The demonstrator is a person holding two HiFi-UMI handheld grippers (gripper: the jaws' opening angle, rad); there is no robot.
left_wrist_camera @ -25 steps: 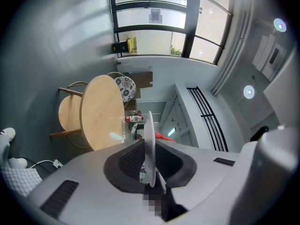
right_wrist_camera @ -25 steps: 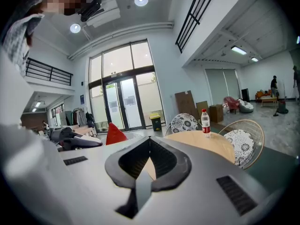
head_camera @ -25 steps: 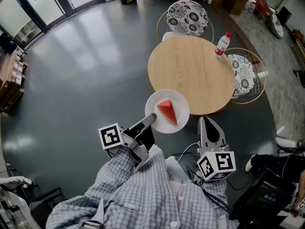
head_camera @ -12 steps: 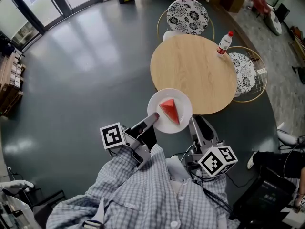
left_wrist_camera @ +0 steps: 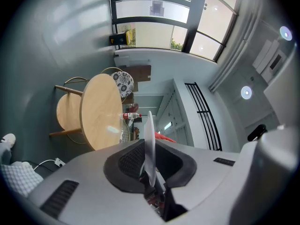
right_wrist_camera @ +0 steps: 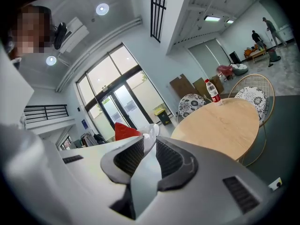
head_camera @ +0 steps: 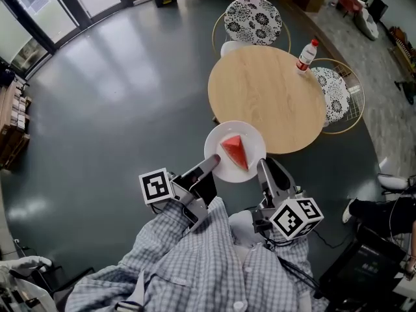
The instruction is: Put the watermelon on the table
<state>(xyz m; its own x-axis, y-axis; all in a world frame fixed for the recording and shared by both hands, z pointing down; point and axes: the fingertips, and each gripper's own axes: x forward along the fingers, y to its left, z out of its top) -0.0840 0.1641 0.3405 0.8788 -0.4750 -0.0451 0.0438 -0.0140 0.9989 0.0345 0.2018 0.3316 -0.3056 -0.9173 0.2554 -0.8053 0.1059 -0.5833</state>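
Observation:
A red watermelon wedge [head_camera: 234, 151] lies on a white plate [head_camera: 221, 137], held in the air just off the near edge of the round wooden table [head_camera: 266, 96]. My left gripper [head_camera: 211, 163] is shut on the plate's near-left rim; in the left gripper view the plate [left_wrist_camera: 149, 130] stands edge-on between the pads of that gripper [left_wrist_camera: 149, 161], with a sliver of watermelon [left_wrist_camera: 165, 137] behind. My right gripper [head_camera: 262, 166] is at the near-right rim. In the right gripper view the plate's rim [right_wrist_camera: 151, 134] fills the narrow gap of that gripper [right_wrist_camera: 146, 156], the watermelon [right_wrist_camera: 124, 131] beyond.
A water bottle [head_camera: 305, 56] with a red cap stands at the table's far right edge. Two wire chairs with patterned cushions, one [head_camera: 253, 19] behind and one [head_camera: 335, 96] to the right, flank the table. Dark floor lies all around; glass doors are at the far left.
The right gripper swung in from the right, rolled, and came onto the plate's near-right rim. The left gripper kept its hold; plate and table shifted slightly in view.

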